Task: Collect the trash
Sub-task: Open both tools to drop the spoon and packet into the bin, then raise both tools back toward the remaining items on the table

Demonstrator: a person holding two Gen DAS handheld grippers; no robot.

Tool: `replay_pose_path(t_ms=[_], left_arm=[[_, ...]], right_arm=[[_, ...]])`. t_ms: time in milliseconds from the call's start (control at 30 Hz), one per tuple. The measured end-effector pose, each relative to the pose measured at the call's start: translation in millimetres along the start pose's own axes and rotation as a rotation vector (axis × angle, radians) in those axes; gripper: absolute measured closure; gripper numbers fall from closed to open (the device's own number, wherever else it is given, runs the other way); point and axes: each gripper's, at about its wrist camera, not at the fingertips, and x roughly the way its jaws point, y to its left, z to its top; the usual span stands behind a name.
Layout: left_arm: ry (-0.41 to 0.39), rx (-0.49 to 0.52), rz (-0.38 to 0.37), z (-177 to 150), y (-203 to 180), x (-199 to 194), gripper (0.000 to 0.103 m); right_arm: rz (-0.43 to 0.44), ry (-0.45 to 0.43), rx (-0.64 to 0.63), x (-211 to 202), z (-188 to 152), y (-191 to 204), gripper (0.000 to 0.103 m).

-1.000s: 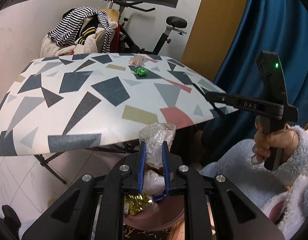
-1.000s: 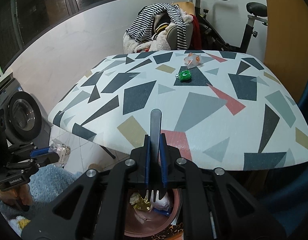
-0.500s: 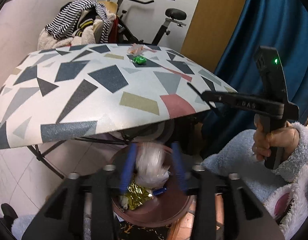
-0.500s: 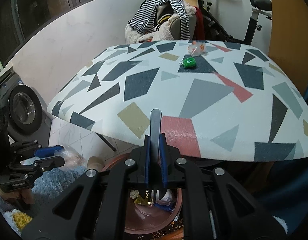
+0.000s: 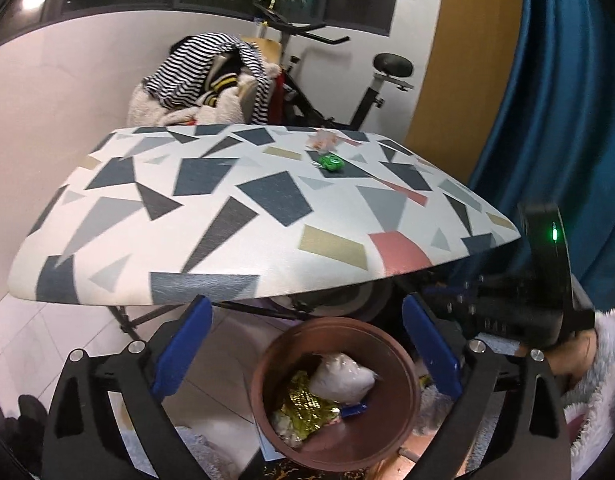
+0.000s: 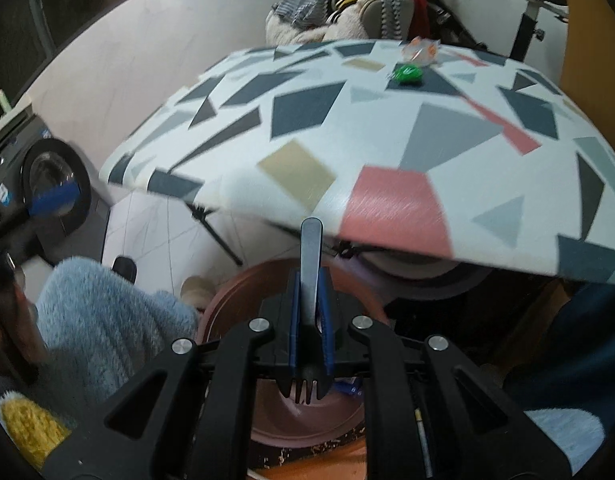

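Where bin (image 5: 391,432) sits: clear bag (image 5: 341,376), gold foil (image 5: 307,408) inside.

A lived-in room of a home: an exercise bike (image 5: 335,80) draped with clothes (image 5: 203,76), a front-loading washing machine (image 6: 39,184), a blue curtain (image 5: 555,92), and a folding table (image 5: 247,216) with geometric print.

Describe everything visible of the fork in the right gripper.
The fork is black or dark grey, plastic-looking and flat. The right gripper is shut on its middle, blue pads on both sides. Its handle sticks forward with a rounded end toward the table edge; the tines point back at the camera, above the brown bin. Nothing else touches it.
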Motion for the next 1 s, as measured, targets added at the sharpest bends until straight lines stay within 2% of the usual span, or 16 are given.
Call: replay_pose_path(t_ms=[267, 700, 800, 833, 867, 900, 933, 967, 1000], left_arm=[[0.001, -0.041, 0.041, -2.3, 10.0, -2.6, 0.007], [0.007, -0.068, 0.051, -1.9, 14.7, -0.6, 0.007], [0.008, -0.074, 0.052, -1.6, 17.3, 0.7, 0.007], [0.009, -0.075, 0.053, -1.2, 17.9, 1.0, 0.007], [0.009, -0.075, 0.054, -0.8, 18.6, 1.4, 0.007], [0.009, -0.074, 0.056, -0.3, 19.1, 1.8, 0.007], [0.008, -0.074, 0.058, 0.3, 19.6, 2.5, 0.007], [0.007, -0.075, 0.060, 1.2, 20.7, 3.3, 0.007], [0.007, -0.076, 0.061, 2.0, 21.8, 4.1, 0.007]], right_arm=[[0.000, 0.088, -0.034, 23.9, -19.3, 15.2, 0.090], [-0.007, 0.126, -0.020, 33.7, -25.5, 13.0, 0.089], [-0.013, 0.141, -0.017, 36.3, -23.8, 11.9, 0.086], [-0.021, 0.143, -0.016, 36.7, -23.8, 11.6, 0.080], [-0.020, 0.143, -0.007, 36.8, -24.0, 10.7, 0.063], [-0.021, 0.139, -0.004, 37.0, -23.7, 10.4, 0.053], [-0.034, 0.128, -0.001, 35.9, -22.2, 9.7, 0.038], [-0.038, 0.127, -0.001, 36.2, -23.0, 9.2, 0.031], [-0.046, 0.123, -0.003, 35.9, -21.6, 8.9, 0.027]])
